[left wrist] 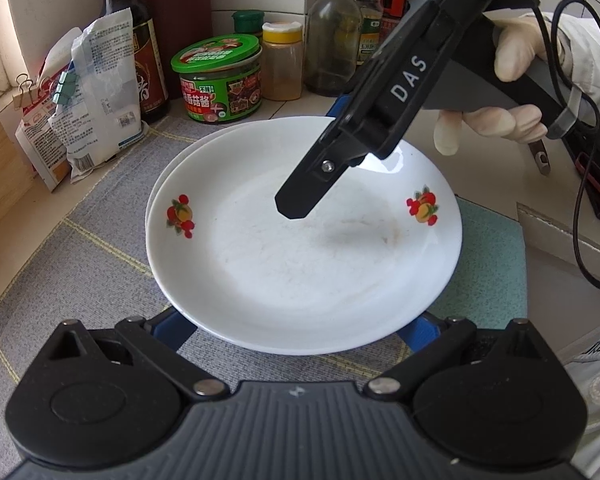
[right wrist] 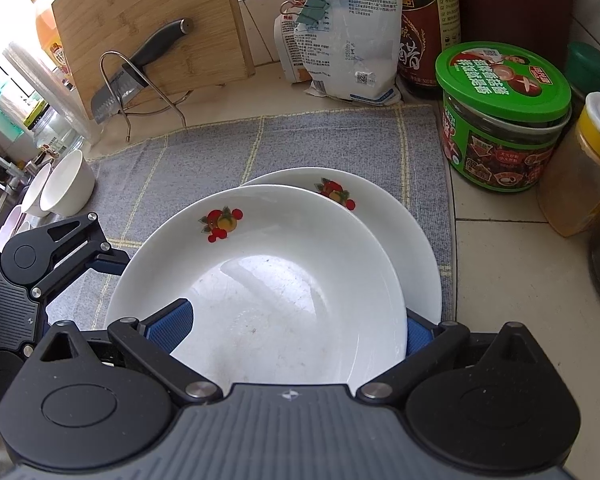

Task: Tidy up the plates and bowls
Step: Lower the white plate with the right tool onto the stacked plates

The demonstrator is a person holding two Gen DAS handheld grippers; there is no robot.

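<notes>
Two white plates with fruit decals are stacked off-centre on a grey mat (right wrist: 300, 140). The top plate (left wrist: 300, 264) (right wrist: 268, 280) sits tilted over the lower plate (left wrist: 168, 168) (right wrist: 404, 240). My left gripper (left wrist: 296, 320) (right wrist: 100, 264) is open, and its blue fingers (left wrist: 172, 330) reach under the top plate's near rim. My right gripper (right wrist: 296, 320) (left wrist: 300, 200) is open and straddles the opposite rim. One of its fingers (right wrist: 172, 324) lies above the plate's inside, while the other is below the rim. Two white bowls (right wrist: 66, 188) lean at the mat's far left.
Jars and bottles crowd the back: a green-lidded jar (left wrist: 218, 80) (right wrist: 504, 120), a yellow-capped spice jar (left wrist: 282, 60), a dark sauce bottle (right wrist: 428, 32) and clipped bags (right wrist: 340, 40). A knife (right wrist: 140, 72) rests in a rack against a wooden board (right wrist: 148, 12). A gloved hand (left wrist: 512, 60) holds the right gripper.
</notes>
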